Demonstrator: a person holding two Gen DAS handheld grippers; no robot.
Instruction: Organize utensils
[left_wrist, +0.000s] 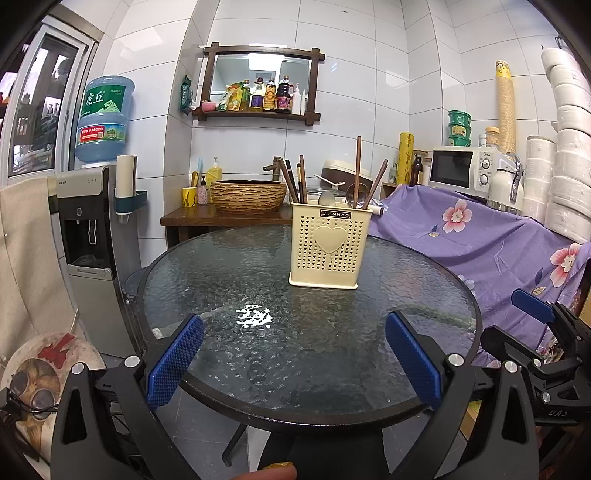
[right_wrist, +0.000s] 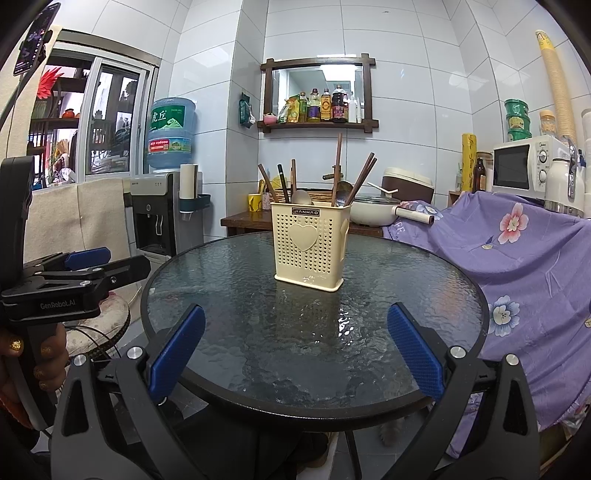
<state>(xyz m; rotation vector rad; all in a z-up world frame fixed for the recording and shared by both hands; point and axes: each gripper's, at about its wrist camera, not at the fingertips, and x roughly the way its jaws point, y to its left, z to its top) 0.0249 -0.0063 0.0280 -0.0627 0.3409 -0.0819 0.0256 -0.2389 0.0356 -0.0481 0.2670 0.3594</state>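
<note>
Cream perforated plastic utensil holder with heart emblem (left_wrist: 330, 246) stands upright toward the far side of the round textured-glass table (left_wrist: 258, 350), holding dark wooden chopsticks (left_wrist: 291, 181) and metal spoons (left_wrist: 327, 198), handles up. Left gripper (left_wrist: 294, 360) and right gripper (right_wrist: 295, 354) both hover over the near table edge, jaws spread wide, empty, well apart from the holder.

- We see a table (left_wrist: 221, 266) of rippled, glossy glass.
- We see a utensil holder (left_wrist: 330, 245) of perforated matt plastic.
- We see brown wooden chopsticks (left_wrist: 357, 166).
</note>
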